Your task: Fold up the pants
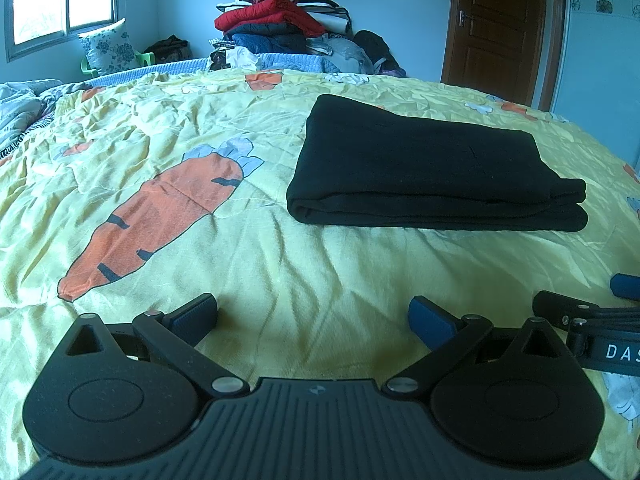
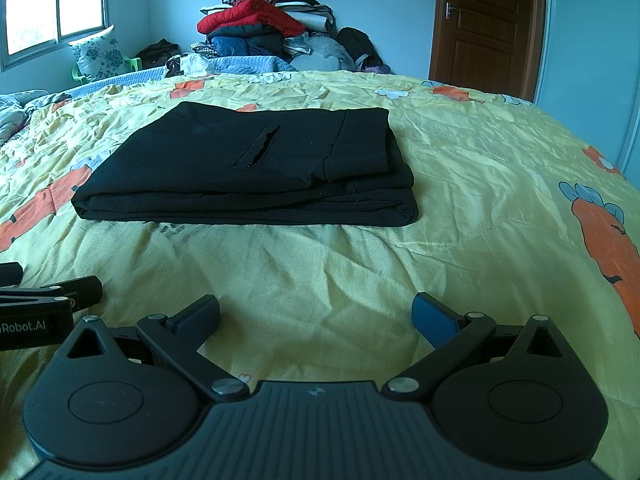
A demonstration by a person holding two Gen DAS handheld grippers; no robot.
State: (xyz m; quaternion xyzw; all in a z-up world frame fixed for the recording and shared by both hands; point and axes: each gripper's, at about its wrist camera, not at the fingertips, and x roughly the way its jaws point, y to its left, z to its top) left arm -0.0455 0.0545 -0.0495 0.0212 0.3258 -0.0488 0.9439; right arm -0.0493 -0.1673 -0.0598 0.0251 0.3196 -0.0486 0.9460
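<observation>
the black fabric pants (image 1: 432,168) lie folded into a flat rectangular stack on the yellow carrot-print quilt (image 1: 280,264), apparently finished, so the left gripper (image 1: 312,316) and right gripper (image 2: 316,316) rest low nearby, jaws spread, empty.

Two wrist cams, low over bed (image 1: 280,280), side by side.
Both face fwd, near; share pants (image 1: 424,168) (image 2: 256,168), door (image 1: 496,20) (image 2: 484,20).
</observation>
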